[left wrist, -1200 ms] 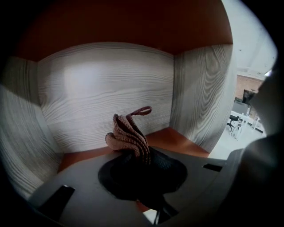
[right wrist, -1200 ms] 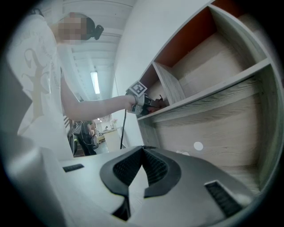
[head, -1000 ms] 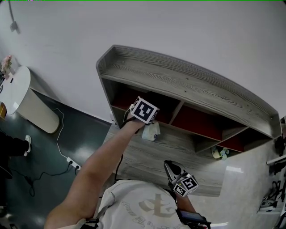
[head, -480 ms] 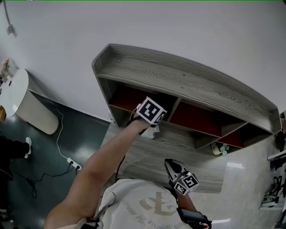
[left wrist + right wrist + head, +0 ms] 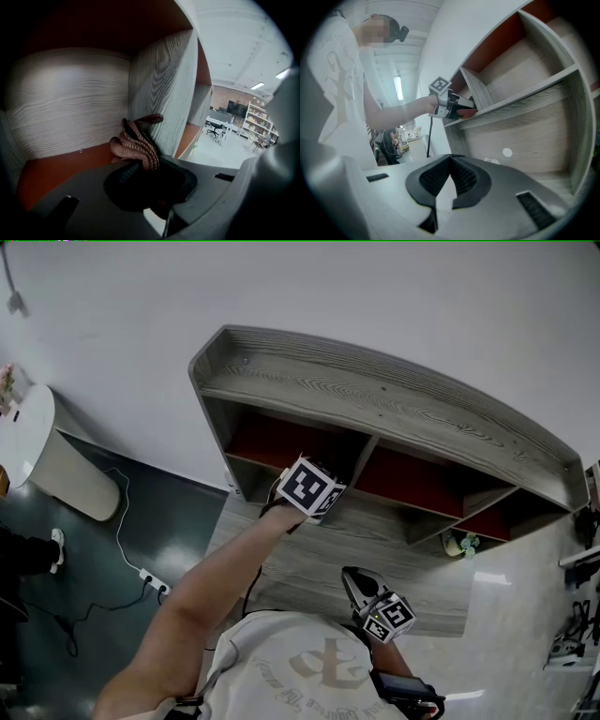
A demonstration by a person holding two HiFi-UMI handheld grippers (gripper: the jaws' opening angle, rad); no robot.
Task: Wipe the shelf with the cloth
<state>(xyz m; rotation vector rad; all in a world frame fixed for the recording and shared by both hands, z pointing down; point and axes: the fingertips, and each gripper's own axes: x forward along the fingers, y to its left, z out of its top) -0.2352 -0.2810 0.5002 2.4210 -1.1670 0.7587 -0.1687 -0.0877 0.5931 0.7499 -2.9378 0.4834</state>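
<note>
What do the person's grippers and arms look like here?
Both the left gripper and right gripper have grey bodies, black ribbed jaw pads and a white cube with black square markers. A dark cable hangs from the left one. Light short-sleeved T-shirt.

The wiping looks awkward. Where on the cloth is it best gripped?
Probably as the left gripper has it: by the bunched folds at the near end of the cloth, coming from the open front of the shelf, so the loose end sticks forward to rub the wood.
</note>
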